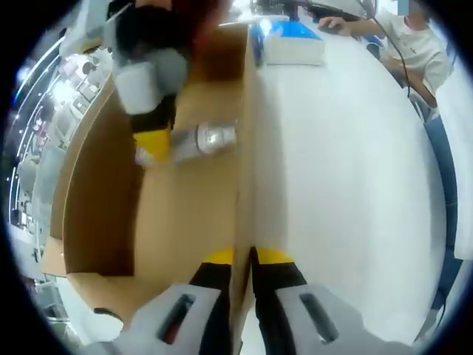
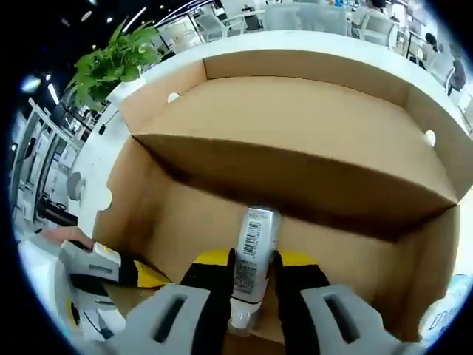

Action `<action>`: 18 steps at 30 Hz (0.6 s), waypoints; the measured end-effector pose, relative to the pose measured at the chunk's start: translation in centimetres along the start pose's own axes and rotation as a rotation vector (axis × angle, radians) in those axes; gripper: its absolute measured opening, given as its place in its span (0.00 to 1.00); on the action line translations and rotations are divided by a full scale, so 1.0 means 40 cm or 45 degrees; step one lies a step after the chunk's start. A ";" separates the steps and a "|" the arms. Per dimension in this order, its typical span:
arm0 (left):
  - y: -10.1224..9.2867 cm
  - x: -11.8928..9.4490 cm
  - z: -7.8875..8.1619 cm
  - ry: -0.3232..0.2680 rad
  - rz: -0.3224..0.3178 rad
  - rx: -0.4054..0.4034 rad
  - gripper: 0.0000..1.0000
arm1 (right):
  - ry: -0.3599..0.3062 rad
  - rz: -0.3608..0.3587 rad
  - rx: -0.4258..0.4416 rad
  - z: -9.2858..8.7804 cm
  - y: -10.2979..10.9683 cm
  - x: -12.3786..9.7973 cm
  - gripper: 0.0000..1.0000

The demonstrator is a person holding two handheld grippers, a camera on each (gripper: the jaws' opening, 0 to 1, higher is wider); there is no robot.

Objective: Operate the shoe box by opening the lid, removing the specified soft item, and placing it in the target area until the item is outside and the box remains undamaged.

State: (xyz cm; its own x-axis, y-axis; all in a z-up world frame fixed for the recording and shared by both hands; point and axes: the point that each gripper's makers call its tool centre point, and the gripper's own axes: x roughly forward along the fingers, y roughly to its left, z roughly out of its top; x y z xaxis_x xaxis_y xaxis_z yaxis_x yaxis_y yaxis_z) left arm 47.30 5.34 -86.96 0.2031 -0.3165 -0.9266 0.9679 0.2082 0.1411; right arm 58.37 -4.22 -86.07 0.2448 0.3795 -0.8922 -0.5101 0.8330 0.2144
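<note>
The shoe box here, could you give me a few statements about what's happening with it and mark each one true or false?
1. The shoe box is open. True.
2. The right gripper grips a white tube bearing a barcode. True.
3. The left gripper is shut on the tube. False: its jaws pinch the box's side wall.
4. The tube lies outside on the white table. False: it is inside the box.
</note>
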 end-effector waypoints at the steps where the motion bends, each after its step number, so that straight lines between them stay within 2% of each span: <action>1: 0.001 0.002 -0.001 0.000 0.000 0.000 0.04 | 0.003 -0.012 -0.003 -0.007 -0.015 -0.005 0.20; 4: 0.002 0.005 -0.002 0.000 0.001 -0.001 0.04 | 0.001 -0.049 -0.014 -0.027 -0.053 -0.021 0.20; 7: 0.002 0.004 -0.002 0.002 -0.001 -0.006 0.04 | -0.007 -0.051 0.046 -0.043 -0.053 -0.025 0.20; 10: 0.003 0.006 -0.003 0.001 0.001 -0.001 0.04 | -0.011 -0.076 0.025 -0.043 -0.047 -0.027 0.20; 14: 0.002 0.005 -0.003 0.001 0.003 -0.004 0.04 | -0.014 -0.107 -0.012 -0.049 -0.042 -0.025 0.28; 18: 0.000 -0.004 -0.002 0.001 0.005 -0.003 0.04 | -0.014 -0.135 -0.014 -0.064 -0.039 -0.017 0.27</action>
State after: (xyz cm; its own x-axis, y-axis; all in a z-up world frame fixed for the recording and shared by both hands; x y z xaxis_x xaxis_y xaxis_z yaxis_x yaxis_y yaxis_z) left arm 47.27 5.45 -86.83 0.2066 -0.3151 -0.9263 0.9667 0.2116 0.1436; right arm 56.88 -6.82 -86.81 0.3071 0.2936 -0.9053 -0.4897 0.8644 0.1142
